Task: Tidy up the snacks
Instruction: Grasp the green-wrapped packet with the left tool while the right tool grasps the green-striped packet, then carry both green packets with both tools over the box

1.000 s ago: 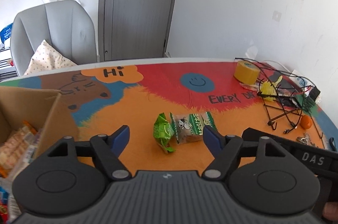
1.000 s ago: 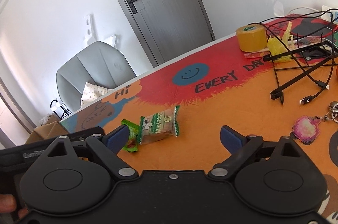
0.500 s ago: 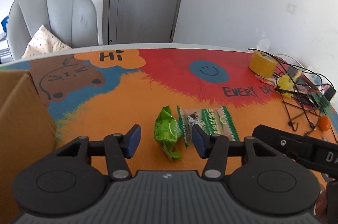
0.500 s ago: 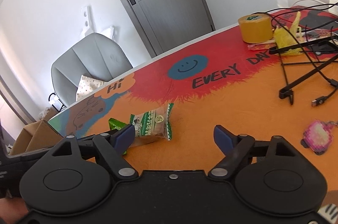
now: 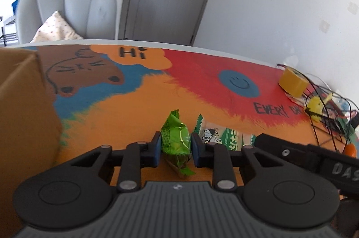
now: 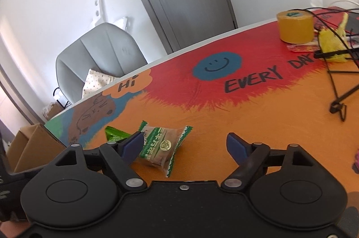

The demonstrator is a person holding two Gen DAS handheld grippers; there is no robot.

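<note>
A green snack packet (image 5: 177, 139) lies on the colourful table mat (image 5: 134, 116). My left gripper (image 5: 176, 148) is closing on it, and both blue pads touch its sides. Right beside it lies a clear-wrapped cake snack with green print (image 5: 226, 139). In the right wrist view that cake snack (image 6: 161, 148) sits between the wide-apart fingers of my right gripper (image 6: 184, 140), close to the left finger, with neither pad pressing on it. The green snack packet (image 6: 116, 133) peeks out behind that finger.
An open cardboard box (image 5: 22, 114) stands at the table's left edge. A yellow tape roll (image 6: 295, 25), a yellow toy and black cables (image 6: 336, 89) crowd the right side. A grey chair (image 5: 67, 6) with a cushion stands behind the table.
My left gripper came down and forward over the green packet and its jaws narrowed from wide to touching it. My right gripper moved in toward the cake snack, jaws slightly narrower.
</note>
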